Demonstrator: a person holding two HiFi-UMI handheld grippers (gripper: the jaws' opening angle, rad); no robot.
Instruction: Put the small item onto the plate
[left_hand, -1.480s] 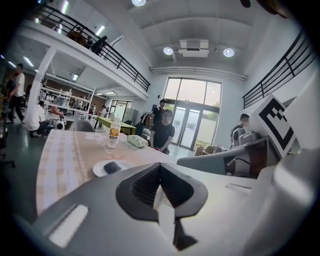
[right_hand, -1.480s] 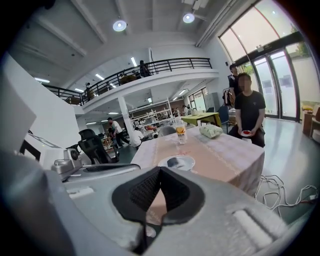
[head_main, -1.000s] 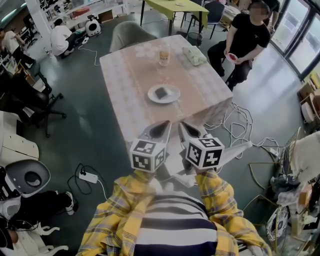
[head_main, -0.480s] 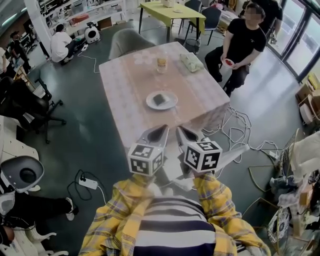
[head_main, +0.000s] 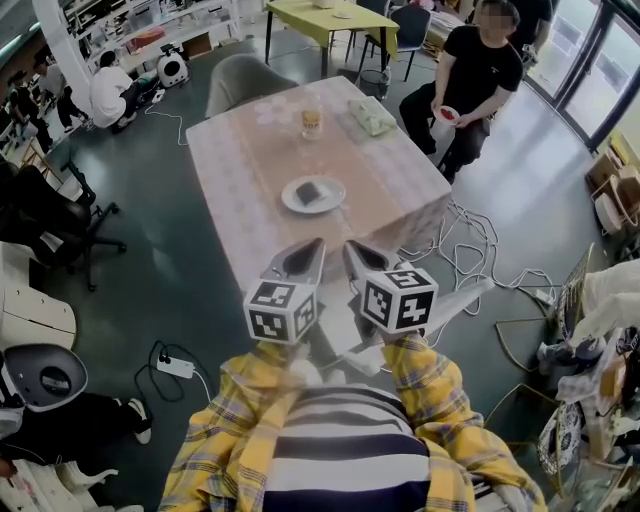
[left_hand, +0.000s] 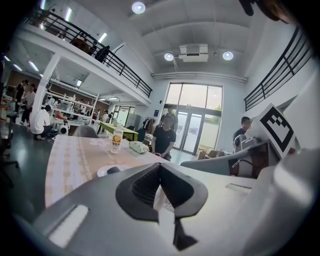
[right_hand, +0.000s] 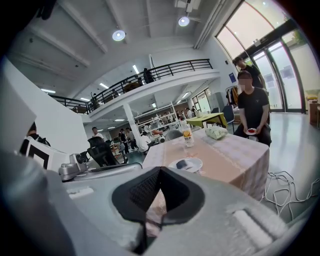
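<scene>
The small dark item (head_main: 313, 189), maybe a sponge, lies on the plate (head_main: 291, 200) on the table (head_main: 245, 165), with a bottle (head_main: 311, 122) at twelve o'clock. At six, off the table, the left gripper (head_main: 313, 249) and right gripper (head_main: 351, 252) hang with jaws together, empty.

Small dark item (head_main: 311, 190) lying on the white plate (head_main: 335, 199)

The plate is seen as a round, shallow, white dish, set flat on the cloth-covered table (head_main: 255, 165), in the nearer half of the tabletop and about midway across its width. The small item is seen as a flat, dark, roughly square piece, laid inside the plate close to its middle, a little left of centre in the head view, with white rim left showing all round it. In both gripper views it is made out only as a low dark patch on the plate; its material cannot be told.
</scene>
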